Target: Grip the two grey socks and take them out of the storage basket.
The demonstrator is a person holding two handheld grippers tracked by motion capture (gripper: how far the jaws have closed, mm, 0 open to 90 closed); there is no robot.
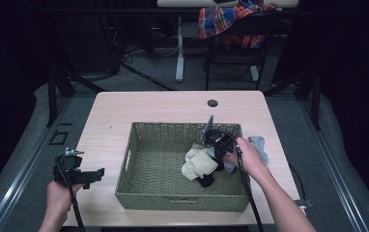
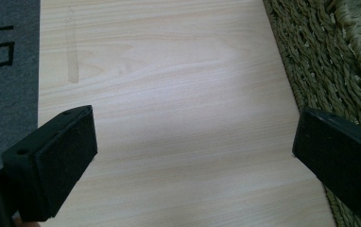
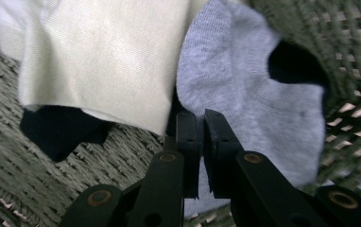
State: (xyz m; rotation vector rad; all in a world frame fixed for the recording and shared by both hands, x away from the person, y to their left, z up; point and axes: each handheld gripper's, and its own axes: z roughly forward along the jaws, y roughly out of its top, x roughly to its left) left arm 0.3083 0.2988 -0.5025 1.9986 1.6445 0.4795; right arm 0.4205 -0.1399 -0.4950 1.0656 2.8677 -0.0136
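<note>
Inside wicker basket: cream cloth, grey sock, black sock.

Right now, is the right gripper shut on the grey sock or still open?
Shut on the grey sock: the right gripper has its jaws nearly together, pinching the sock's edge inside the basket.

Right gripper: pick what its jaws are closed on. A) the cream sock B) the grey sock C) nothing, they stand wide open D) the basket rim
B: in the right gripper view the right gripper has its jaws pressed together on the edge of the grey sock, with the cream sock lying beside it in the basket.
</note>
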